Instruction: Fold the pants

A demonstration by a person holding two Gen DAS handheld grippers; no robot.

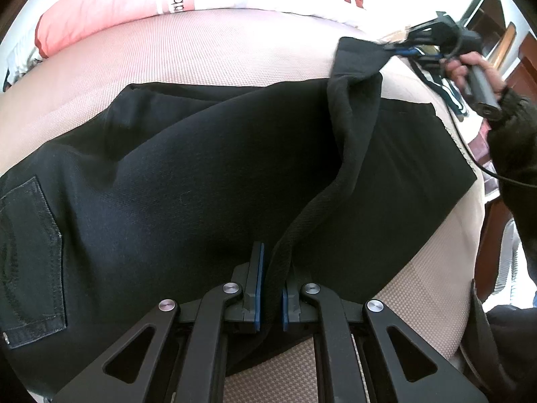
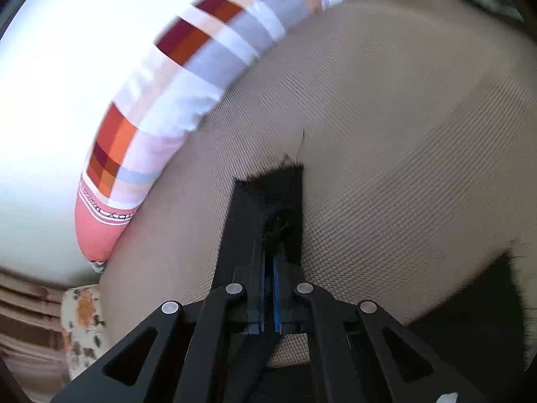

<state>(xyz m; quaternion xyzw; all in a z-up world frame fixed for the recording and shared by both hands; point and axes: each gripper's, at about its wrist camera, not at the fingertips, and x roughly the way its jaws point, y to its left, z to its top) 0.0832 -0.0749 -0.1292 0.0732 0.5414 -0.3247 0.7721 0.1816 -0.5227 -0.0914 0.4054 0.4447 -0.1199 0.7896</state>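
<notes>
at the bottom centre of the left wrist view the left gripper (image 1: 271, 278) is clamped on a raised hem edge of the black pants (image 1: 188, 181), which lie spread over most of the beige mattress (image 1: 218, 53). a back pocket (image 1: 30, 258) shows at the lower left. at the upper right the right gripper (image 1: 397, 48) pinches the other end of the same lifted edge, held by a hand (image 1: 470, 70); the right wrist view shows black cloth between its fingers. farther up lies a striped pillow (image 1: 110, 0). judging by this, one fold is under way with the edge lifted, not yet laid down; smoothing and further folds remain.
</notes>
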